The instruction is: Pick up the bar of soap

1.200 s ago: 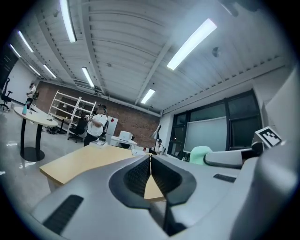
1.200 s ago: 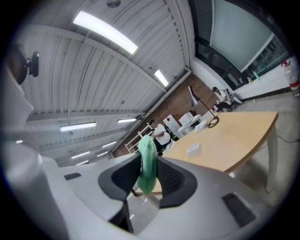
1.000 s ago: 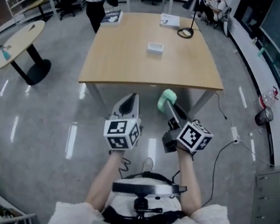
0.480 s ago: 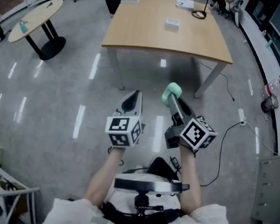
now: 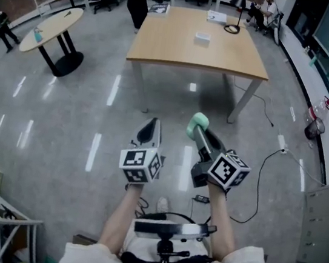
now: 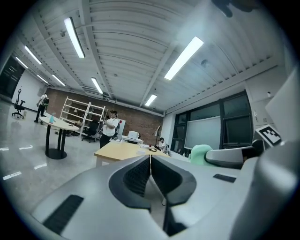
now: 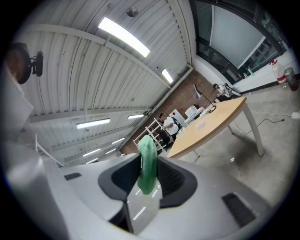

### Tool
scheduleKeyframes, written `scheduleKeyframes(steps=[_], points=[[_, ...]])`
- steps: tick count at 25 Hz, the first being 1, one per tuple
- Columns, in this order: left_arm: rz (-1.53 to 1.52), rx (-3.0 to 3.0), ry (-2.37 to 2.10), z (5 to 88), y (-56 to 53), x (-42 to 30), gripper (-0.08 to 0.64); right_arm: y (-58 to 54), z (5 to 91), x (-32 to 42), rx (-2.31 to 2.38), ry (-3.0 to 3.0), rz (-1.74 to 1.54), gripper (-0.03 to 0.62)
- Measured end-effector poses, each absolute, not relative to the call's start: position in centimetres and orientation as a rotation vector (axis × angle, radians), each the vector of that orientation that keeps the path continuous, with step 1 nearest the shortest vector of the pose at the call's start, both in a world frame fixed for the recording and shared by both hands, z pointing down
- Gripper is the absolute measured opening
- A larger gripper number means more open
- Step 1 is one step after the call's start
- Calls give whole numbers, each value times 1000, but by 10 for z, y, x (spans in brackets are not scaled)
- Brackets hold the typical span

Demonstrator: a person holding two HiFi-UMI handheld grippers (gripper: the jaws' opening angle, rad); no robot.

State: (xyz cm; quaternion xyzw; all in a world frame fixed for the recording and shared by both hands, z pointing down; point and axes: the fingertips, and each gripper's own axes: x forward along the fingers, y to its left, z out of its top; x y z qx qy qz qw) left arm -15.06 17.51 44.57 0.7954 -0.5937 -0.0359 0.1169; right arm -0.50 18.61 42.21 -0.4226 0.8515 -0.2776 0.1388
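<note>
Head view, centre of the frame: both grippers are held out over the grey floor (image 5: 62, 119), side by side. The right gripper (image 5: 201, 131) has its 2 jaws clamped on the green bar of soap (image 5: 198, 121), which stands on edge between the dark pads and pokes out past the tips. The right gripper view confirms it: the soap sits upright, pinched flat on both faces. The left gripper (image 5: 151, 126), just beside it on the left of the frame, carries nothing. In its own view the 2 jaws are pressed together along a thin line, with no gap between them.

Up at the top centre stands the wooden table (image 5: 183, 48), well apart from both grippers, with a small white item (image 5: 202, 37) on it. A round table (image 5: 51, 28) is at the upper left, and a black cable (image 5: 267, 168) trails across the floor on the right.
</note>
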Motion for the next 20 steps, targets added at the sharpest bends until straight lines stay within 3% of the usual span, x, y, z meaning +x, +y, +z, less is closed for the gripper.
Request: scheduleKeyframes(steps=[13,20], points=[[-154,2378,-1774,416,361,-119,15,377,391,21,-1194,2474,-723,123],[-111,2415,-1721,411,402,-93,15,429,389,38,-1205,2455,-692,123]])
